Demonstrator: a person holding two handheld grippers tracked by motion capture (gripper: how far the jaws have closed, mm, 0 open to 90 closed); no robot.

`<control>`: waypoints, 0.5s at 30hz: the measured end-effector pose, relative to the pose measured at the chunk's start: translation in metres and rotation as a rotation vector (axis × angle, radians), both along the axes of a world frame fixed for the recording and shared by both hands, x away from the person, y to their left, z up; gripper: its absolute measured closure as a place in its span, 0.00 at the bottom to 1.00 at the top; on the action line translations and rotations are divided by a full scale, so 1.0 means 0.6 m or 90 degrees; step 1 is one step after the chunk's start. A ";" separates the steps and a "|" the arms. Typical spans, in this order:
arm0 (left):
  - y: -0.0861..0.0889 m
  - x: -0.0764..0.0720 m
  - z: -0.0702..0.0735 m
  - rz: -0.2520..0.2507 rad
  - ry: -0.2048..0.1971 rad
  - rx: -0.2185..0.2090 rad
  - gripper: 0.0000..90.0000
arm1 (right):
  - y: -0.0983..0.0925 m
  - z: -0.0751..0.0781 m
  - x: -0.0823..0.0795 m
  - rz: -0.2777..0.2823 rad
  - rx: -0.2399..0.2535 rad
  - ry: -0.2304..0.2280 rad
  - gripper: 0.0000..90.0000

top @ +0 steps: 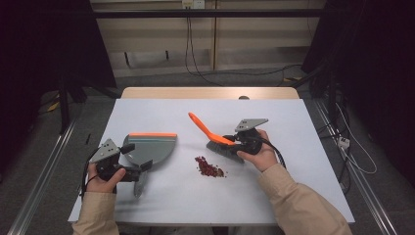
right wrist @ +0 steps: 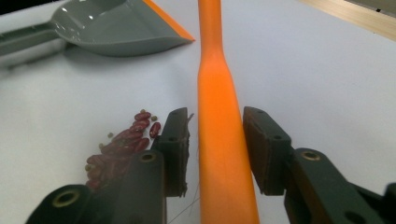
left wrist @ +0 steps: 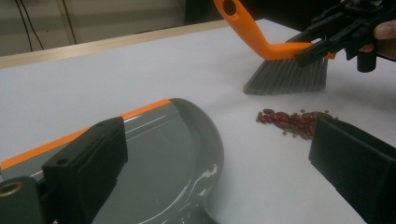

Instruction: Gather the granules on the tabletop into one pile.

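A grey dustpan [top: 149, 147] [left wrist: 163, 158] [right wrist: 107, 23] with an orange lip lies flat at the table's left. My left gripper [top: 139, 169] [left wrist: 219, 140] hovers at its handle end, jaws wide apart and touching nothing. An orange-handled brush [top: 210, 134] [left wrist: 285, 77] [right wrist: 219, 93] stands on its grey bristles right of centre. My right gripper [top: 229, 140] [right wrist: 215, 140] straddles the brush handle low down, its pads standing slightly off each side. A small heap of red beans [top: 209, 167] [left wrist: 292, 120] [right wrist: 121, 144] lies between dustpan and brush, just in front of the bristles.
The white table [top: 195, 107] has bare room at the back and along the front edge. A wooden strip borders its far edge. Cables trail over the floor behind and to the right of the table.
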State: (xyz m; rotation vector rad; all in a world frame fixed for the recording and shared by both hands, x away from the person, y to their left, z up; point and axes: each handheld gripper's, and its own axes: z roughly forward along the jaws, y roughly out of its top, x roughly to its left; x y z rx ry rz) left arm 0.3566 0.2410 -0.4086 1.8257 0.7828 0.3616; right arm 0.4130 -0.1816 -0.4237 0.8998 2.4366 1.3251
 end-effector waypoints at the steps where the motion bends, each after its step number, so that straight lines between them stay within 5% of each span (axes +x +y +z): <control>1: 0.000 0.000 0.000 -0.001 0.000 -0.001 0.05 | 0.002 0.000 0.002 -0.001 -0.006 0.007 0.69; 4: 0.001 0.001 0.000 -0.001 -0.002 0.004 0.05 | 0.003 0.001 0.006 -0.016 0.022 0.026 0.77; 10: 0.001 0.000 0.000 0.001 0.000 0.000 0.05 | 0.007 0.006 0.015 -0.025 0.016 0.050 0.79; 15: 0.002 0.001 0.000 0.002 0.000 -0.002 0.05 | 0.005 0.005 0.022 -0.007 0.047 0.014 0.79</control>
